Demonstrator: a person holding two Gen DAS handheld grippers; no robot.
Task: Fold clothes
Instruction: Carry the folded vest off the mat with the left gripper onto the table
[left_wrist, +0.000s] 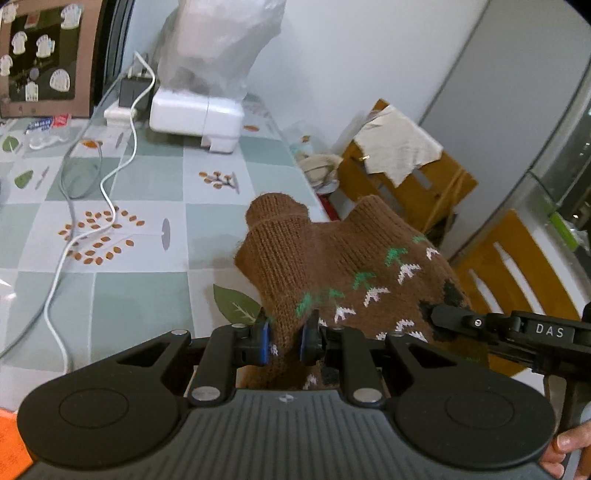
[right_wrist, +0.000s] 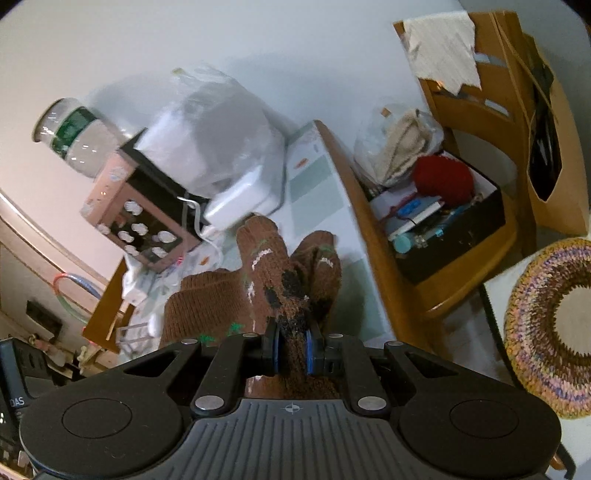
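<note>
Two grippers share one brown sweater (left_wrist: 332, 266), which hangs bunched between them above the near right part of the table (left_wrist: 147, 266), its knit patterned with green and white chevrons and black patches. That table wears a checked green-and-white cloth printed with leaves. Beyond its right edge stand wooden chairs (left_wrist: 417, 184), one draped with a pale cloth (left_wrist: 399, 140) and, in the right wrist view, carrying a dark box (right_wrist: 458, 229) of odds and ends. At the table's far end a white appliance (left_wrist: 195, 118) sits under a clear plastic bag (left_wrist: 218, 44), with a white cable (left_wrist: 110, 195) snaking across the cloth. The left gripper (left_wrist: 286, 338) has its blue pads nearly together, pinching a fold of the sweater. The right gripper (right_wrist: 293, 350) is likewise narrowed tight on a dark-patched fold of the sweater. Part of a hand (left_wrist: 569, 454) shows at the lower right of the left wrist view.
</note>
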